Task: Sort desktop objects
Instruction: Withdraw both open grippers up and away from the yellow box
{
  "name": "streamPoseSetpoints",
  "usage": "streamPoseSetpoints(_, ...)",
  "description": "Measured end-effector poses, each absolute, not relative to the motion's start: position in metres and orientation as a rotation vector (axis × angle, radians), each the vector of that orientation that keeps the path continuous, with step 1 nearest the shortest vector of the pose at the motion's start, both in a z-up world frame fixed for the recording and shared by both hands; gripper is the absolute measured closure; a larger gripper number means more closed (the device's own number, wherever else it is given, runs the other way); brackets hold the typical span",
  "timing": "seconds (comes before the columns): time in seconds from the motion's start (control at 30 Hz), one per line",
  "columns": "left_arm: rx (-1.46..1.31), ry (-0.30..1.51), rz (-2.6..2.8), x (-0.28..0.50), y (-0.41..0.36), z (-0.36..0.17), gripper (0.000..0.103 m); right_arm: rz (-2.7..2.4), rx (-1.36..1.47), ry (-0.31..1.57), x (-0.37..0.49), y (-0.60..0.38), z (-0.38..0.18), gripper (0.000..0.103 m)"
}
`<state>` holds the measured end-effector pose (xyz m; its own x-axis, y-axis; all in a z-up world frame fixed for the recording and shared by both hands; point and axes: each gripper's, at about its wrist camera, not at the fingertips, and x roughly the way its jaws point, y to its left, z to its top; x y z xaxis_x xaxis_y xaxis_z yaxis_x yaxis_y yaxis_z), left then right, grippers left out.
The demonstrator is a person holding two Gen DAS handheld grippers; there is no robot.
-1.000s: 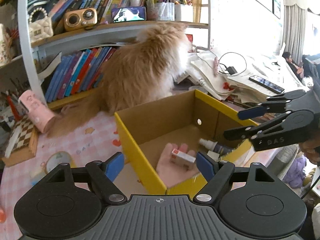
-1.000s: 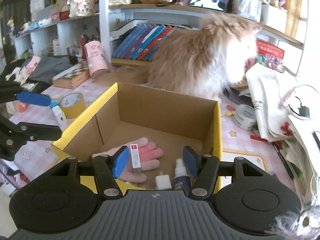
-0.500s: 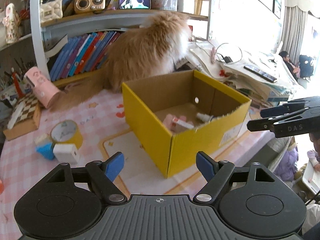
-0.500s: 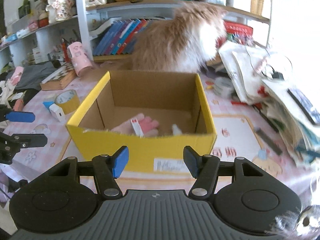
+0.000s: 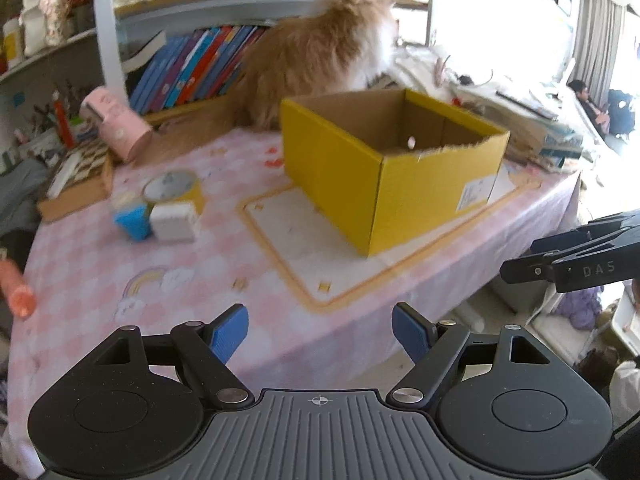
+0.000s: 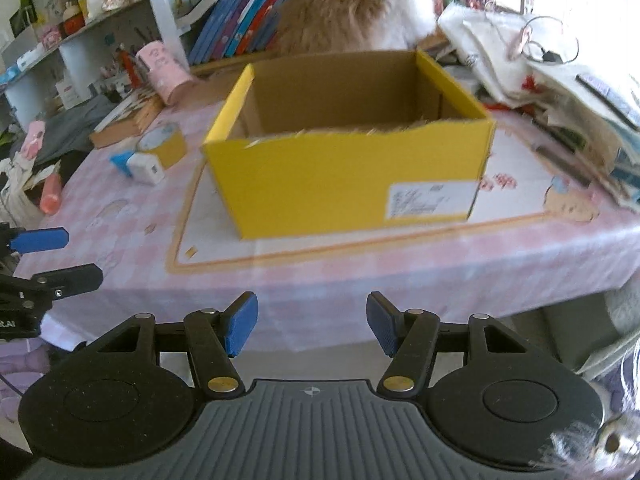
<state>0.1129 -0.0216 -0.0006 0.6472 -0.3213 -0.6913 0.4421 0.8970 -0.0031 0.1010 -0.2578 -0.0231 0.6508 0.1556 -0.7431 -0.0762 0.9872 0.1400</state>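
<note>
A white bookshelf [image 5: 108,40] full of upright books stands behind the pink-checked table [image 5: 100,280]. Right of the bookshelf, bright daylight floods through a window [image 5: 500,4] hung with pale curtains [image 5: 596,40].

A cardboard box [image 5: 394,168] stands open on a mat [image 5: 280,232] on the table [image 5: 100,264]. Behind the box sits a cat [image 5: 316,56], with a shelf of books [image 5: 192,68] behind it. Left of the box, a tape roll [image 5: 174,190] lies near two small blocks [image 5: 154,220] in front of it. Right of the box lies a heap of papers [image 6: 560,80].
</note>
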Motion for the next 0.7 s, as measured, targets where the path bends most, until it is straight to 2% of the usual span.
streamPoseSetpoints(0.7,0.138,0.853,-0.303,0.072,0.056,-0.027,0.022,0.21,0.023,0.917,0.07,-0.154,-0.053,0.045)
